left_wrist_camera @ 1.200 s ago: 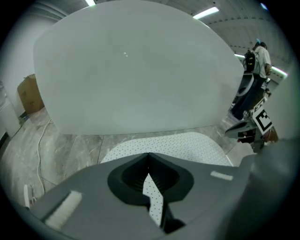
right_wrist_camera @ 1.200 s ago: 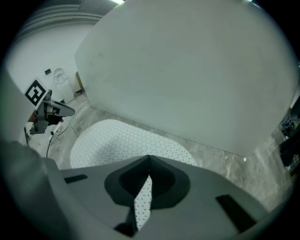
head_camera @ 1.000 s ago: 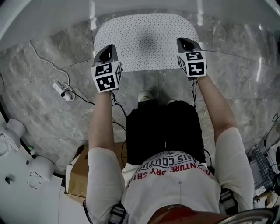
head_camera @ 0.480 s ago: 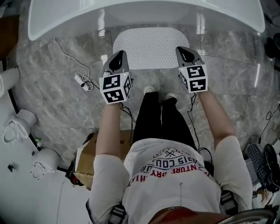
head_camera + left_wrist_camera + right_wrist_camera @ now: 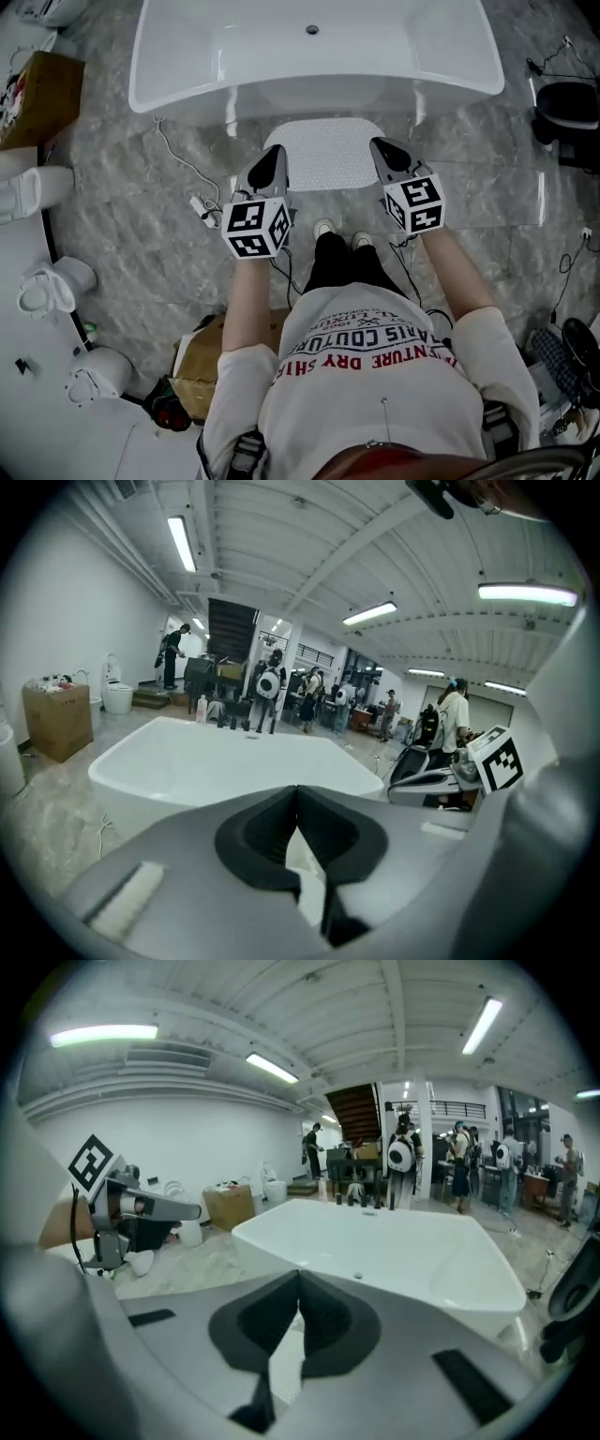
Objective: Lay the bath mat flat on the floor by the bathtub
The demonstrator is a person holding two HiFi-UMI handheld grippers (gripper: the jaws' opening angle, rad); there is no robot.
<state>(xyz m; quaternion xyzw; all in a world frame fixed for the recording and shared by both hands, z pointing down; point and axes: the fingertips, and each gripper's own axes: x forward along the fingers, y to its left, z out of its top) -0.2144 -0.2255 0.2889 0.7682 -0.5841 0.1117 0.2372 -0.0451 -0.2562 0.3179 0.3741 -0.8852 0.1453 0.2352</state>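
The white dotted bath mat (image 5: 326, 153) lies flat on the grey marble floor against the front of the white bathtub (image 5: 314, 52). Neither gripper touches it. My left gripper (image 5: 273, 159) is held high above the mat's left edge, jaws shut and empty. My right gripper (image 5: 381, 150) hovers high over the mat's right edge, also shut on nothing. In the left gripper view the shut jaws (image 5: 297, 794) point over the tub (image 5: 206, 757). The right gripper view shows its shut jaws (image 5: 299, 1279) toward the tub (image 5: 394, 1241). The person's feet (image 5: 339, 232) stand just behind the mat.
A white power strip with cable (image 5: 202, 208) lies on the floor left of the mat. Cardboard boxes sit at the far left (image 5: 37, 86) and behind the person (image 5: 202, 361). White toilets (image 5: 42, 286) line the left side. A dark bin (image 5: 570, 108) stands at the right.
Both grippers have risen well up from the mat's near corners, and the person has stood up from a crouch. The mat stays flat on the floor; more of the bathtub shows.
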